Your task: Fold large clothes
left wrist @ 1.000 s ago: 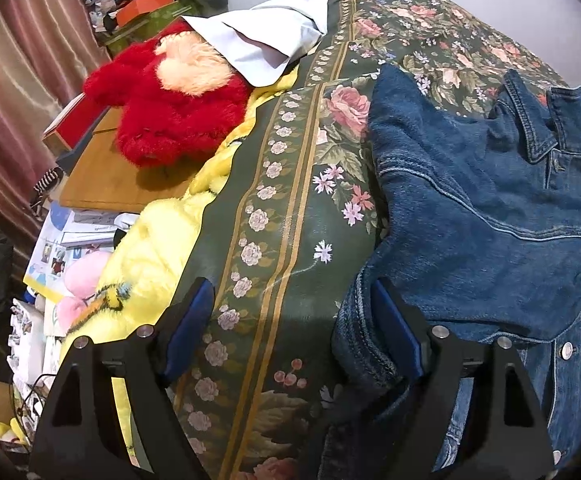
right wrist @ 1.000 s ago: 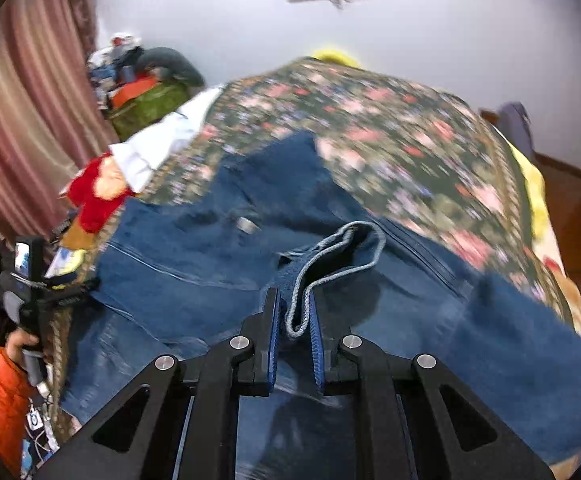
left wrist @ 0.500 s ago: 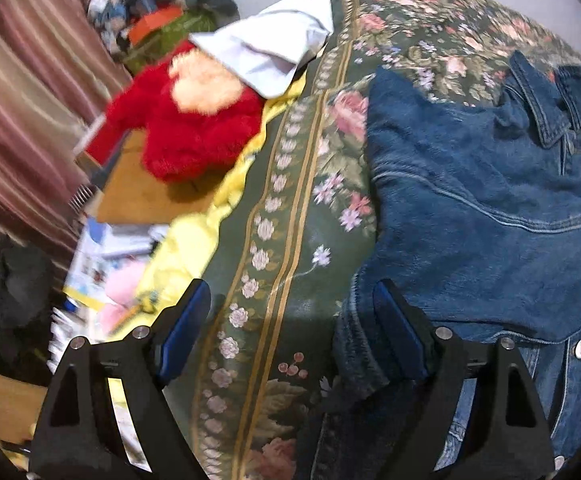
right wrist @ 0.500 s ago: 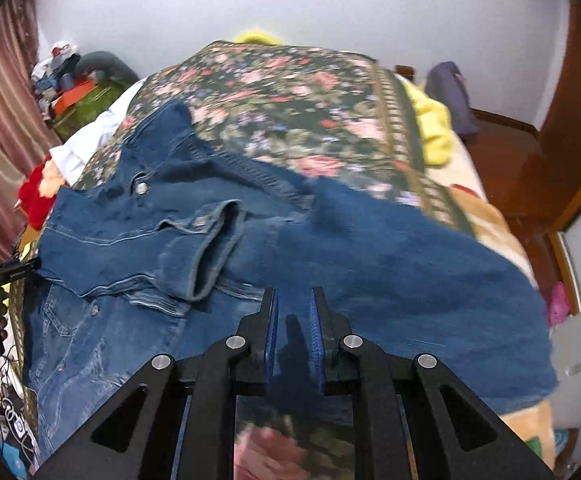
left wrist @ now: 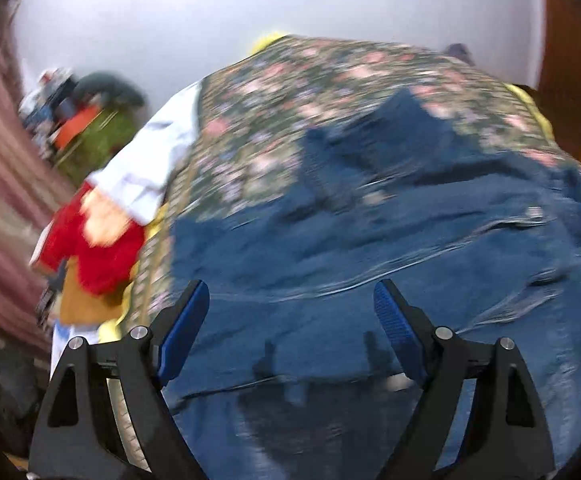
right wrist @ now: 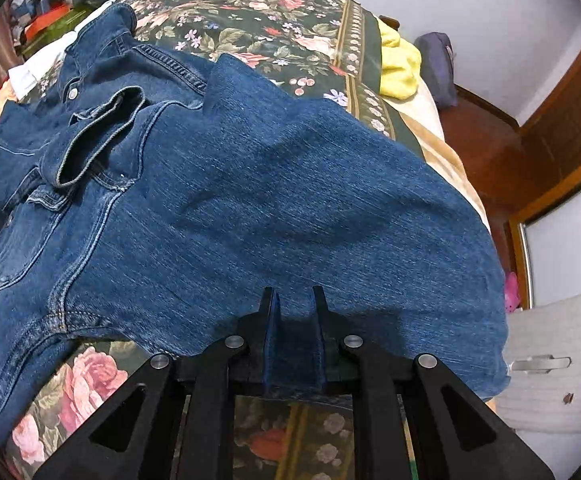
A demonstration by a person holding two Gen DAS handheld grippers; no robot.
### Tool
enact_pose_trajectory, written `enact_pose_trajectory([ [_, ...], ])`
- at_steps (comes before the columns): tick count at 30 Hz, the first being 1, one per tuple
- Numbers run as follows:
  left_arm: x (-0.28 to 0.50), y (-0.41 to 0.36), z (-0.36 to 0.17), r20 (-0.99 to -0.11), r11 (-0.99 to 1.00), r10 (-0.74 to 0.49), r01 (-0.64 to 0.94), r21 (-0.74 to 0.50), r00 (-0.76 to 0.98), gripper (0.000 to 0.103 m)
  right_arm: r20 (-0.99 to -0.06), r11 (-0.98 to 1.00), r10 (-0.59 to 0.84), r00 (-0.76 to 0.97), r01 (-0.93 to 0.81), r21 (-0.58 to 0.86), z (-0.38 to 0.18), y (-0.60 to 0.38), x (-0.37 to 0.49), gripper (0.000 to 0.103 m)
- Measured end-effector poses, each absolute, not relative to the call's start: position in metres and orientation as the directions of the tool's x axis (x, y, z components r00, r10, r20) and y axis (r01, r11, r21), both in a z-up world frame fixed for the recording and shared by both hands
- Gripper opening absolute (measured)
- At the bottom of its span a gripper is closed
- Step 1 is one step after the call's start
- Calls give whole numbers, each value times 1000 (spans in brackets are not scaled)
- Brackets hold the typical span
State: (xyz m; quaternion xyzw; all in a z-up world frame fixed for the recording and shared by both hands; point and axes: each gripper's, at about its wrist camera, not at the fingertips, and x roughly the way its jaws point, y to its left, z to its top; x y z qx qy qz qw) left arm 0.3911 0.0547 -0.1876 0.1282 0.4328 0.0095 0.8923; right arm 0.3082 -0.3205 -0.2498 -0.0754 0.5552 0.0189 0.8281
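A blue denim jacket (right wrist: 250, 200) lies spread on the floral bedspread (right wrist: 274, 20), collar toward the far left, one sleeve cuff (right wrist: 90, 148) folded across its chest. My right gripper (right wrist: 293, 320) is nearly shut, and a fold of the jacket's near edge sits between its jaws. In the blurred left wrist view the jacket (left wrist: 370, 260) fills the lower right. My left gripper (left wrist: 290, 320) is wide open and empty, hovering over the jacket's left part.
A red plush toy (left wrist: 90, 248) and a white pillow (left wrist: 150, 164) lie at the bed's left edge. A yellow blanket (right wrist: 398, 64) and a wooden door frame (right wrist: 550, 152) are on the right. Clutter (left wrist: 82, 120) is piled by the curtain.
My left gripper swung right and up from the bed's left edge to over the jacket. My right gripper laid the sleeve across the chest, drew back and now holds the near edge.
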Motion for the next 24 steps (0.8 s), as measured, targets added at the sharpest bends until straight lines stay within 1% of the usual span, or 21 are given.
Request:
enact_pose_trajectory([
  [5, 397, -11, -193, -792, 956, -7, 238, 174, 610, 85, -917, 979, -109, 384, -117, -166, -248, -324, 300, 12],
  [10, 402, -81, -223, -846, 909, -95, 392, 141, 525, 85, -908, 973, -150, 392, -103, -206, -248, -338, 293, 12],
  [16, 389, -137, -254, -869, 842, -123, 515, 165, 479, 85, -906, 977, -178, 383, -45, -211, -245, -372, 283, 12],
  [17, 388, -140, -257, -871, 836, -122, 522, 168, 476, 85, -906, 976, -185, 381, -34, -214, -245, -377, 283, 15],
  [18, 387, -148, -262, -871, 827, -109, 529, 188, 480, 85, -905, 975, -199, 376, -19, -222, -245, -384, 282, 20],
  [19, 386, -151, -264, -866, 824, -98, 527, 205, 490, 84, -901, 972, -216, 377, -4, -234, -246, -390, 280, 44],
  [20, 386, -155, -265, -859, 821, -90, 526, 222, 504, 79, -884, 960, -267, 384, 26, -279, -245, -396, 279, 82],
  [21, 386, -157, -263, -853, 821, -97, 526, 222, 512, 69, -857, 941, -328, 396, 55, -335, -244, -401, 277, 96],
  [22, 387, -158, -261, -850, 826, -101, 520, 217, 517, 64, -840, 932, -350, 414, 67, -355, -244, -407, 273, 103],
  [23, 389, -158, -259, -847, 832, -96, 510, 220, 523, 57, -850, 941, -328, 412, 70, -330, -244, -415, 269, 103],
  [24, 391, -156, -255, -843, 842, -101, 497, 211, 529, 54, -869, 957, -289, 401, 83, -280, -245, -423, 267, 103],
])
